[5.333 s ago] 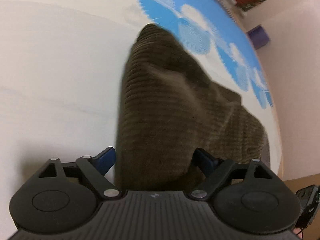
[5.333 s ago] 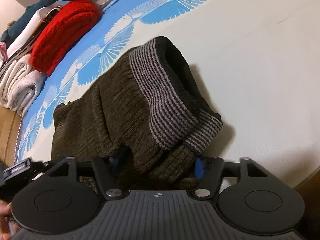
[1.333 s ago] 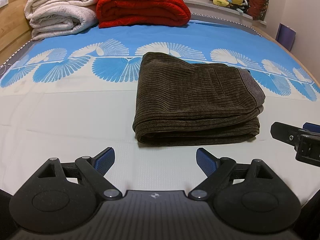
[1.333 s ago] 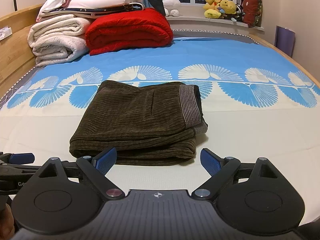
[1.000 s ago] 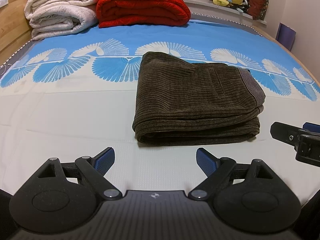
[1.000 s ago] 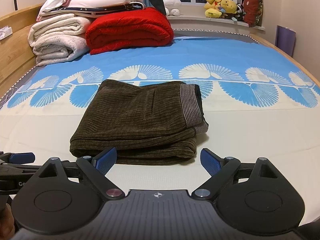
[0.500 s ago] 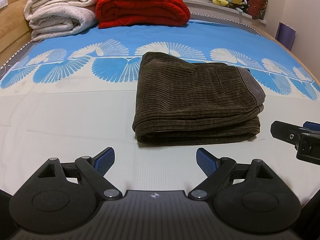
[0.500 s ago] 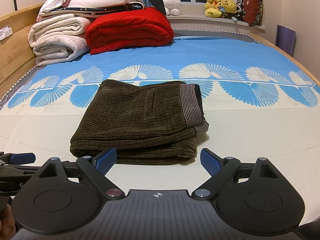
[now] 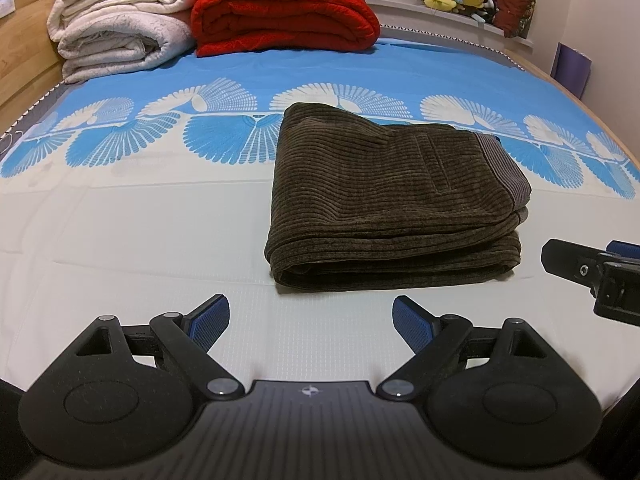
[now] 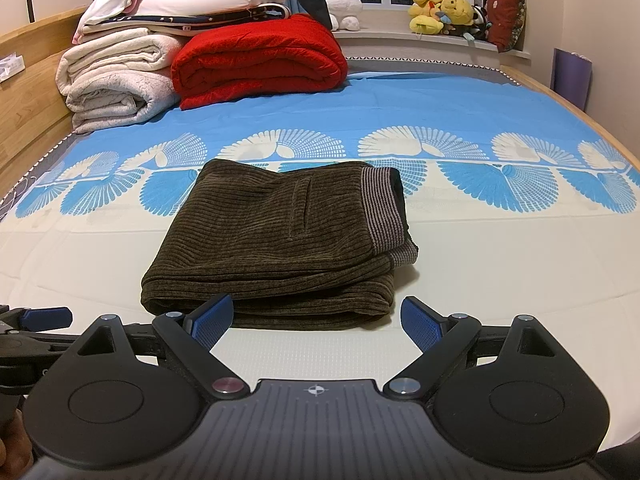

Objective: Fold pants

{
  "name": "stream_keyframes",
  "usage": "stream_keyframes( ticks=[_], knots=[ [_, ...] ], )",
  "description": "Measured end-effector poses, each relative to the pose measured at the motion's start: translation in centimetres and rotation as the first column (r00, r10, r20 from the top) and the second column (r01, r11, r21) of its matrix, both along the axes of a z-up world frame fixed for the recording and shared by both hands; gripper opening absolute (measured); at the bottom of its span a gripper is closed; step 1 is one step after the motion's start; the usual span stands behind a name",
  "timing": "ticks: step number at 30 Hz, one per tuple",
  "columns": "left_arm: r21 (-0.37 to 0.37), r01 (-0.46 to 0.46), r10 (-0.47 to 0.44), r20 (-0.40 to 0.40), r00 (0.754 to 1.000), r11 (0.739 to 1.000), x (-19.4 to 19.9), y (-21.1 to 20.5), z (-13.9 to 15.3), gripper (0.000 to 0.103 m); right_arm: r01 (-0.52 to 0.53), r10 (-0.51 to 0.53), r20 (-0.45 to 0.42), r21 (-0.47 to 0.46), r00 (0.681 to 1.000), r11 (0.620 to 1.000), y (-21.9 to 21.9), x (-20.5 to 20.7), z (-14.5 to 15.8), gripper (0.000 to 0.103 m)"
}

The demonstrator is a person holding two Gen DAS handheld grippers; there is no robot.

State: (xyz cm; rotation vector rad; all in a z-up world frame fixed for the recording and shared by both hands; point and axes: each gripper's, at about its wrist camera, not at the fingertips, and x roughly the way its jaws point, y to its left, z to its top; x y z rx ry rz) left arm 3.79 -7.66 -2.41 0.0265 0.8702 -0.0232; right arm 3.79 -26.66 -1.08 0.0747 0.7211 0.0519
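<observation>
The dark brown corduroy pants [image 9: 384, 196] lie folded into a compact stack on the bed, with the grey striped waistband on the right side. They also show in the right wrist view [image 10: 288, 236]. My left gripper [image 9: 312, 320] is open and empty, held back just in front of the stack's near edge. My right gripper [image 10: 316, 320] is open and empty, close to the stack's near edge. The right gripper's fingers [image 9: 576, 264] show at the right edge of the left wrist view. The left gripper's fingers [image 10: 44, 314] show at the left edge of the right wrist view.
The bed [image 9: 120, 240] has a cream and blue fan-patterned sheet. A red blanket [image 10: 256, 60] and white folded blankets [image 10: 116, 80] are stacked at the far left. Stuffed toys [image 10: 444, 12] sit on the far ledge. A wooden bed frame [image 10: 28, 80] runs along the left.
Over five seconds ago both grippers were closed in on the pants; by 1.3 seconds ago they were open and drawn back. Since then nothing has visibly moved.
</observation>
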Motion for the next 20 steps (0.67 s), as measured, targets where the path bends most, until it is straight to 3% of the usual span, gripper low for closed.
stream_keyframes(
  ticks=[20],
  knots=[
    [-0.001, 0.003, -0.003, -0.007, 1.0, 1.0, 0.05, -0.06, -0.34, 0.093, -0.005, 0.005, -0.005, 0.0, 1.0, 1.0, 0.09, -0.04, -0.37, 0.092]
  ],
)
